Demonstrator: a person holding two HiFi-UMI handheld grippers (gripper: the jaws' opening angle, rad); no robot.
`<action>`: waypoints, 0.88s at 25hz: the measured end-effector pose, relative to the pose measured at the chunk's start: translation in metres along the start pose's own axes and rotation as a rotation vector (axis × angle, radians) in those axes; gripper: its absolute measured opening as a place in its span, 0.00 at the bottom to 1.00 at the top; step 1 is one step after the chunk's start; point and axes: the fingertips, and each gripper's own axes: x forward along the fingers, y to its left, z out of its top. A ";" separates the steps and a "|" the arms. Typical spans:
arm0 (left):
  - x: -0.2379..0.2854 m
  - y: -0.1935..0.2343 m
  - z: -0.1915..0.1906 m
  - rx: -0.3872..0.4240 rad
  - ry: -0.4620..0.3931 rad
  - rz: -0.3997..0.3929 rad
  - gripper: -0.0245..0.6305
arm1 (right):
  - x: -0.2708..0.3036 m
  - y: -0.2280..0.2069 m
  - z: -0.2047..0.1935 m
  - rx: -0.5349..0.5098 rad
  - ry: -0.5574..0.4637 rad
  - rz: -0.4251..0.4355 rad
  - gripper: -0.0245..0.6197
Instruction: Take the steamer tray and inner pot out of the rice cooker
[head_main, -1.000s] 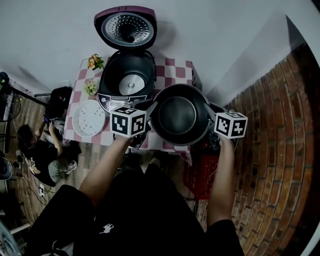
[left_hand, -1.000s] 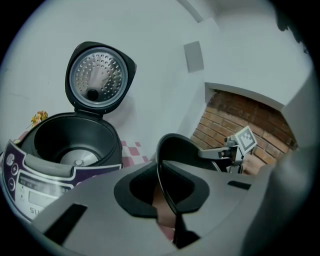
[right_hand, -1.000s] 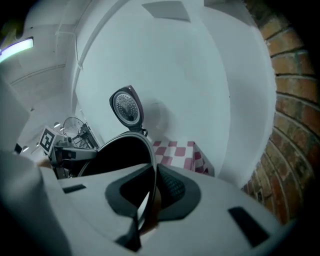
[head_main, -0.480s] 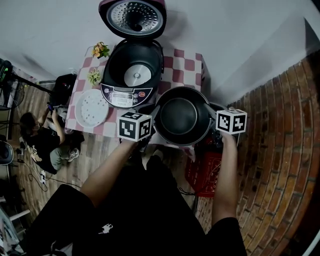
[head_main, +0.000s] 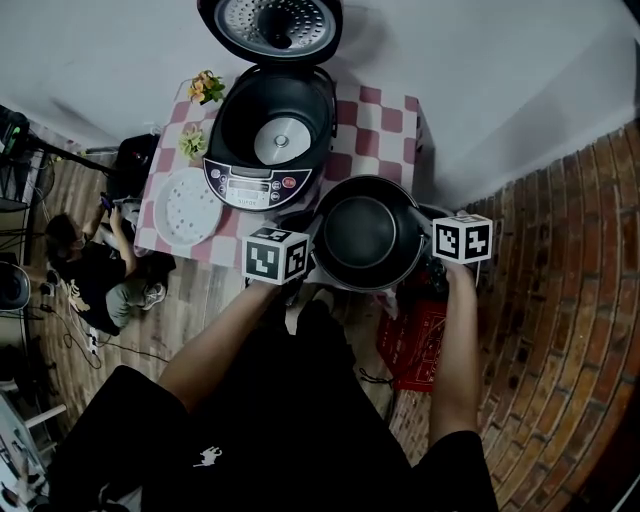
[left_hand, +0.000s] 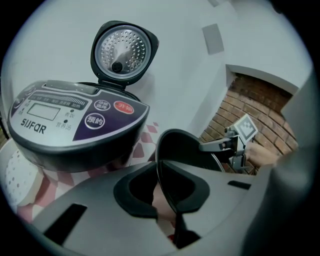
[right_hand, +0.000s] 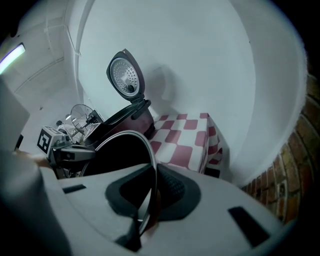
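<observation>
Here, the left gripper (left_hand: 161, 187) is clamped on the left rim of the inner pot (head_main: 367, 232). The right gripper (right_hand: 151, 194) pinches the opposite rim. The empty dark pot sits level between them over the near right corner of the checked table (head_main: 385, 135); whether it touches the cloth cannot be told. Farther left, the white perforated steamer tray (head_main: 186, 208) lies flat on the table, just beside the rice cooker (head_main: 240, 185). The cooker stands behind, its lid (head_main: 270, 22) raised.
</observation>
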 end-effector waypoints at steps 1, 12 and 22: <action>0.001 0.000 -0.001 -0.002 0.001 0.001 0.09 | 0.002 -0.001 0.000 0.000 0.003 0.001 0.08; 0.009 0.008 0.001 0.021 -0.009 0.040 0.11 | 0.016 -0.008 0.002 -0.028 0.038 0.014 0.08; 0.012 0.018 -0.006 0.008 -0.006 0.098 0.12 | 0.027 -0.006 0.004 -0.072 0.063 0.033 0.09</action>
